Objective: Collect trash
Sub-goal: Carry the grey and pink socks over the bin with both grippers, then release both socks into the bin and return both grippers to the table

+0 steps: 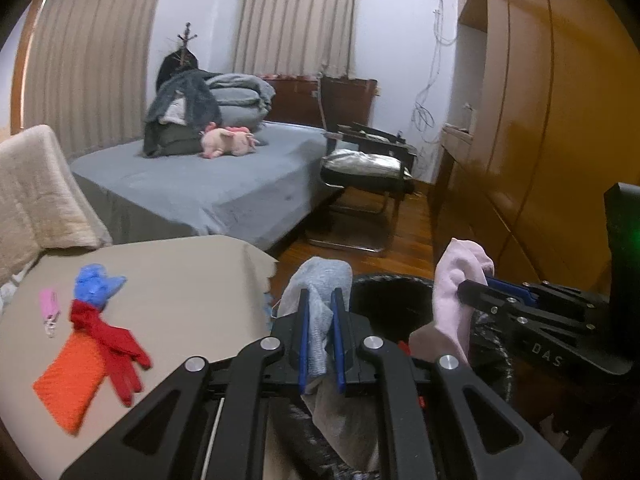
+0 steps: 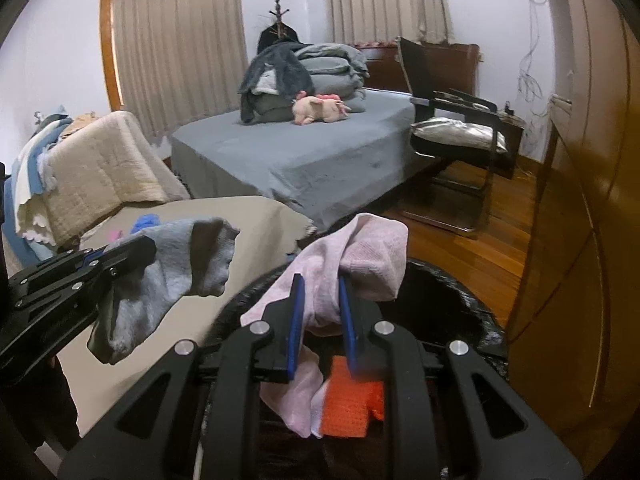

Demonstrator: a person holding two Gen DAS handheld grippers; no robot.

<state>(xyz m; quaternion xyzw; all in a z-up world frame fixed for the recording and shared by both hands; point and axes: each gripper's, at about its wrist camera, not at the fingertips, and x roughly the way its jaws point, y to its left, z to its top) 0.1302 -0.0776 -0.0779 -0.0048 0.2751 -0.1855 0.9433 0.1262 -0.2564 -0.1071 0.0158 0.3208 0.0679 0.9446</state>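
My left gripper (image 1: pixel 320 300) is shut on a grey sock (image 1: pixel 320 280), which hangs down through the jaws at the rim of a black bin (image 1: pixel 384 300). That same grey sock (image 2: pixel 188 264) shows at the left of the right wrist view, held by the left gripper (image 2: pixel 136 252). My right gripper (image 2: pixel 320 284) is shut on a pink sock (image 2: pixel 360 252) above the black bin (image 2: pixel 452 300); an orange cloth (image 2: pixel 348 404) lies inside it. In the left wrist view the pink sock (image 1: pixel 456 284) hangs from the right gripper (image 1: pixel 472 292) over the bin.
On the beige table (image 1: pixel 180 280) lie a red glove (image 1: pixel 116 344), an orange cloth (image 1: pixel 68 384), a blue crumpled item (image 1: pixel 96 284) and a pink tag (image 1: pixel 50 306). Beyond are a grey bed (image 1: pixel 208 184), a black chair (image 1: pixel 368 168), a wooden wardrobe (image 1: pixel 540 120) and a wood floor (image 2: pixel 480 240).
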